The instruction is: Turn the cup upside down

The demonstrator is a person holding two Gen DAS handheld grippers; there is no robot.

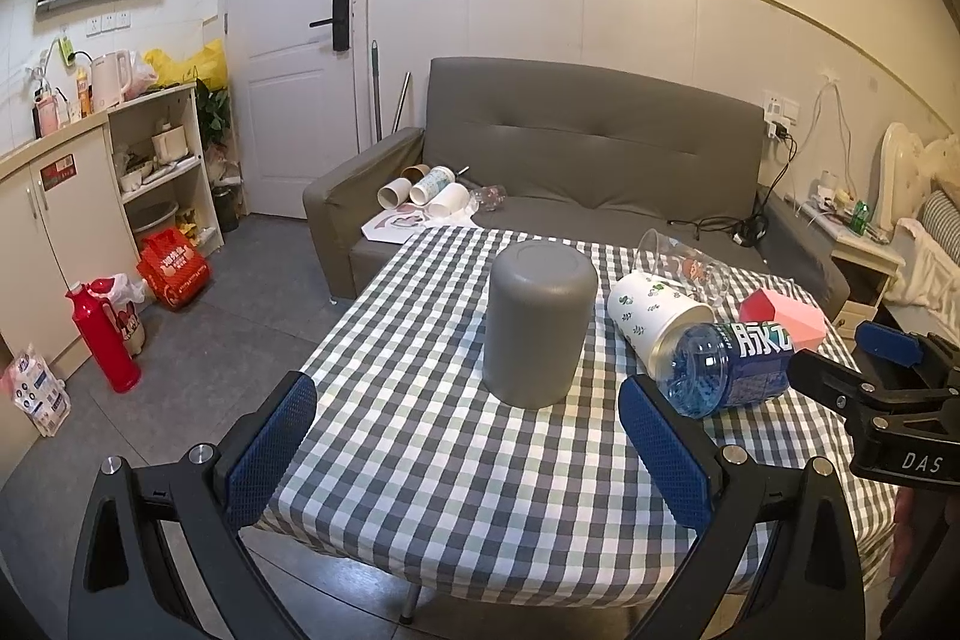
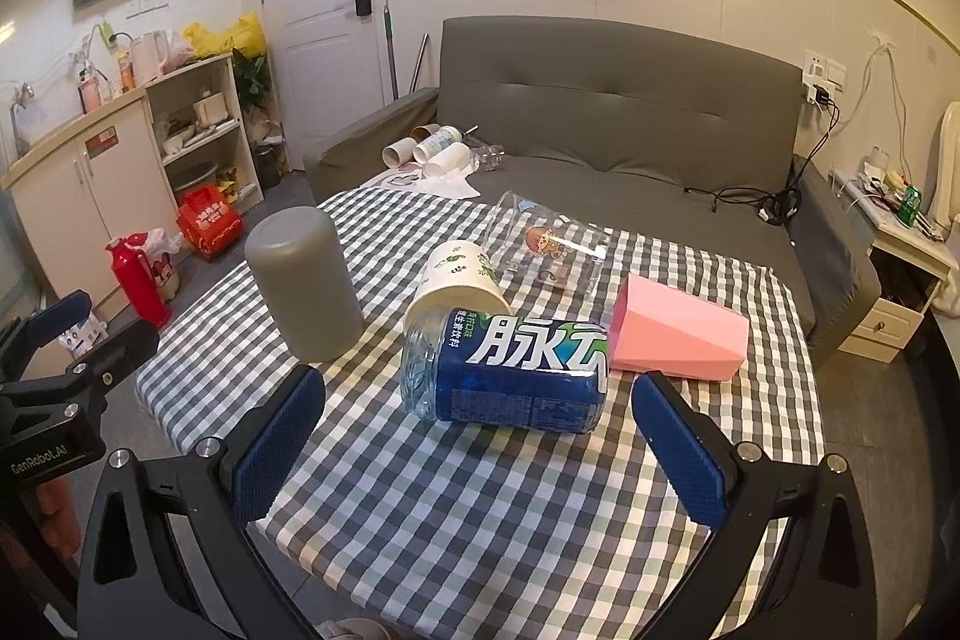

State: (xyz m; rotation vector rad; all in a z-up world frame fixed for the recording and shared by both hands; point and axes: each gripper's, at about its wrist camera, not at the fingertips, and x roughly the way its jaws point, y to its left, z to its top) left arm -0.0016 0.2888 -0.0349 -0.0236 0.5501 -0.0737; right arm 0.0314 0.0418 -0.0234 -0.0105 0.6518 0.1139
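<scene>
A grey cup (image 1: 537, 325) stands upside down, base up, on the checked tablecloth (image 1: 432, 466); it also shows in the right wrist view (image 2: 303, 283). My left gripper (image 1: 468, 451) is open and empty, just short of the grey cup. My right gripper (image 2: 477, 451) is open and empty, in front of a blue cut-off bottle cup (image 2: 510, 373) lying on its side. A white floral paper cup (image 2: 459, 280), a clear glass (image 2: 549, 250) and a pink cup (image 2: 681, 337) also lie on their sides.
A grey sofa (image 1: 594, 148) stands behind the table with several paper cups (image 1: 429, 190) on its seat. A cabinet (image 1: 66, 196), a red flask (image 1: 102, 337) and bags are on the floor at left. A bedside stand (image 2: 900, 274) is at right.
</scene>
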